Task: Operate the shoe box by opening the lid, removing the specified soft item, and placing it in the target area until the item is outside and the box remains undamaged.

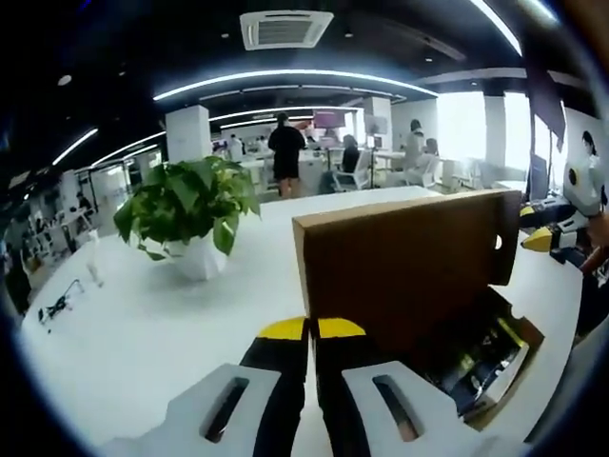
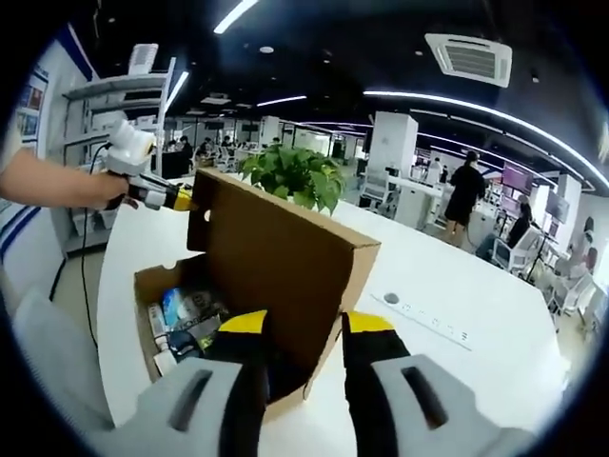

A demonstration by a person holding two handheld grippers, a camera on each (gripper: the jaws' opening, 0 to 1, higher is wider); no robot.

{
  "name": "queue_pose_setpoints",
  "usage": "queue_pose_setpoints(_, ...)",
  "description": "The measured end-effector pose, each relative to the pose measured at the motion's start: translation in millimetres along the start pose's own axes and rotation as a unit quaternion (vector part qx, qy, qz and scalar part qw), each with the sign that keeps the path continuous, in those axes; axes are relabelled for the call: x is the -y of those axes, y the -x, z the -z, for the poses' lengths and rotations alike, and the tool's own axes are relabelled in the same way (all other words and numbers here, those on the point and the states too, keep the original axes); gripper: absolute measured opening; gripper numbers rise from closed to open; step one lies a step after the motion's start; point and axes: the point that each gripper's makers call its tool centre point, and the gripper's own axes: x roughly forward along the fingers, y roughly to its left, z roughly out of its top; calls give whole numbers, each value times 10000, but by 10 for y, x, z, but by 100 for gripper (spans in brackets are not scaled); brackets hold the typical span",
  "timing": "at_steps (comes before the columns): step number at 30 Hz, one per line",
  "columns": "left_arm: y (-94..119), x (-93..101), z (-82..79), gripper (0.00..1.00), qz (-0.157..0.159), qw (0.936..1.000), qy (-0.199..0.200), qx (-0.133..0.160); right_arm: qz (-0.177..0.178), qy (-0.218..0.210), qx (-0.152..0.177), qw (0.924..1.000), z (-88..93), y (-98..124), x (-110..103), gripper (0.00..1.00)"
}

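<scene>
Shoe box [image 2: 249, 286] open on the white desk [image 2: 457, 362], lid [image 2: 276, 252] upright. Right tool [image 2: 306, 328] straddling the lid's edge, not squeezing. Left tool [image 1: 312, 328] shut, empty, beside the box. Soft item somewhere among the contents, can't pick out.

The shoe box [image 2: 257, 286] is sitting open on the white table [image 2: 447, 286], not far from a potted plant [image 2: 295, 176] standing behind it. It is plain brown cardboard, and its hinged lid [image 1: 404, 262] is standing upright from the back edge, its plain outer face turning toward the plant. Inside the tray [image 2: 176, 319], dark and light blue packaged things are lying jumbled; which one is soft is unclear.
</scene>
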Motion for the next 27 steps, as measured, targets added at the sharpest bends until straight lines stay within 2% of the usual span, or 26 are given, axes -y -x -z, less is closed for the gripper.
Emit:
queue_pose_setpoints(6,-41,-10,-19,0,12,10000,33,22,-12,22,-201,9998,187,-30,-14,23)
queue_pose_setpoints(10,-60,-11,-28,0,12,10000,58,25,-14,-165,-291,9994,307,-34,-10,22)
queue_pose_setpoints(20,-126,-47,-46,0,17,10000,73,21,105,-287,-637,9975,633,-85,-27,13)
queue_pose_setpoints(27,-158,-49,-52,0,30,10000,74,7,275,-312,-688,9968,707,-132,13,7)
